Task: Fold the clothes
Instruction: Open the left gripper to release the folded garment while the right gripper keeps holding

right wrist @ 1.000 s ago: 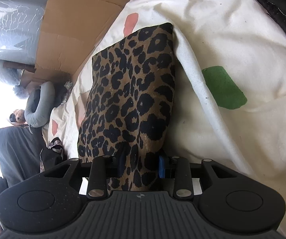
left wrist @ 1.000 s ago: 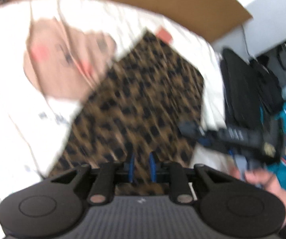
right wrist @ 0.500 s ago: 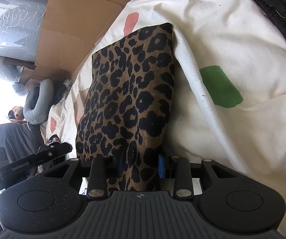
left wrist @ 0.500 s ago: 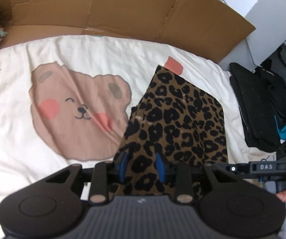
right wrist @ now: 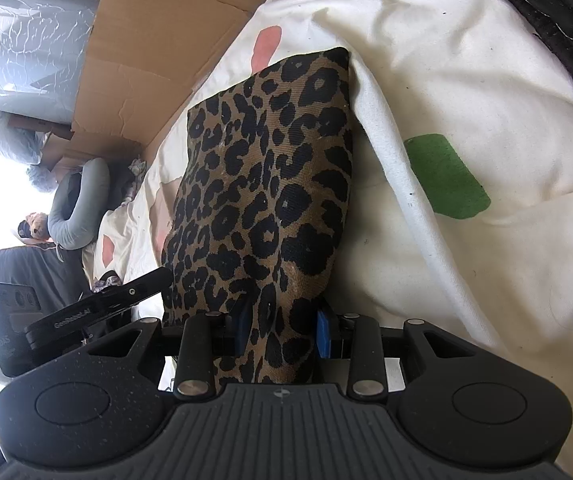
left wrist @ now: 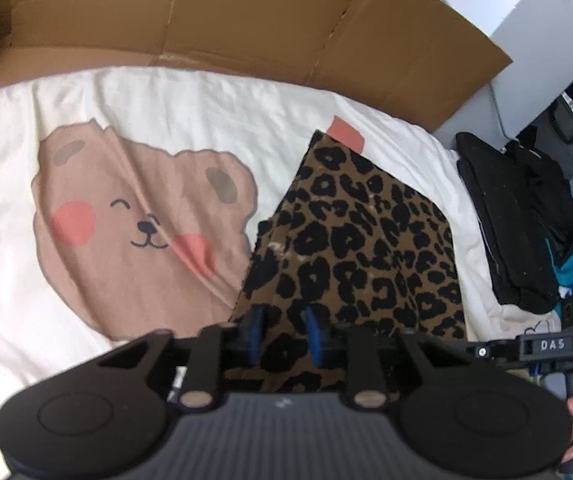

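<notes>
Here, the folded leopard-print garment [left wrist: 366, 248] lies on the bear-print bedspread [left wrist: 134, 216], toward the bed's right edge, near the cardboard [left wrist: 246, 20] along its far edge. The left tool [left wrist: 282, 334] is closing, fabric between its blue pads; contact appears partial. The right tool [right wrist: 284, 330] pinches the garment's near end.

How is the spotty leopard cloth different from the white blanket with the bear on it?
The brown, black-spotted leopard-print cloth is patterned all over; the white bear blanket is mostly plain, with a bear face and a few coloured patches. The cloth is the smaller one and lies on top; the blanket spreads wide beneath it. The left gripper, whose jaws are closing, and the right gripper both have the cloth between their fingers; neither touches the blanket. Both are soft fabric.
</notes>
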`<action>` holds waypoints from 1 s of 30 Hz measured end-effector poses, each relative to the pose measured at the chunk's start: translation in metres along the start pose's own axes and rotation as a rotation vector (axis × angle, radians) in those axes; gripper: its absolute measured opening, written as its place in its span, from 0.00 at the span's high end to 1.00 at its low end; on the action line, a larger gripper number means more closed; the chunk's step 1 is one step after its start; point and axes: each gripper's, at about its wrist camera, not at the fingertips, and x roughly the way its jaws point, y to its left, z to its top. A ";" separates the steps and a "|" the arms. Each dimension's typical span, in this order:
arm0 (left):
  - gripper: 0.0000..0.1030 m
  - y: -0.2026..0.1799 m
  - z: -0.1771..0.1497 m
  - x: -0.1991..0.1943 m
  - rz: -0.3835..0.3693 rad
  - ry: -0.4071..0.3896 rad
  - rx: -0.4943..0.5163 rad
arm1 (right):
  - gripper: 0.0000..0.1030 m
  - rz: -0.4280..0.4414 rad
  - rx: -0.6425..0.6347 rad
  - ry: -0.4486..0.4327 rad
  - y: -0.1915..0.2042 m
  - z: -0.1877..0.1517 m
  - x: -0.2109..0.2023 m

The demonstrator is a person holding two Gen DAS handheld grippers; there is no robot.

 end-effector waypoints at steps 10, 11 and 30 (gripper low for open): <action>0.99 0.007 0.003 -0.008 0.059 -0.025 0.021 | 0.67 0.016 0.013 -0.014 0.000 0.002 0.000; 0.99 0.007 0.002 -0.007 0.061 -0.021 0.023 | 0.67 0.022 0.017 -0.016 0.000 0.002 0.000; 0.88 0.010 0.007 -0.001 0.068 0.030 0.036 | 0.94 0.081 0.060 -0.015 -0.006 0.008 0.017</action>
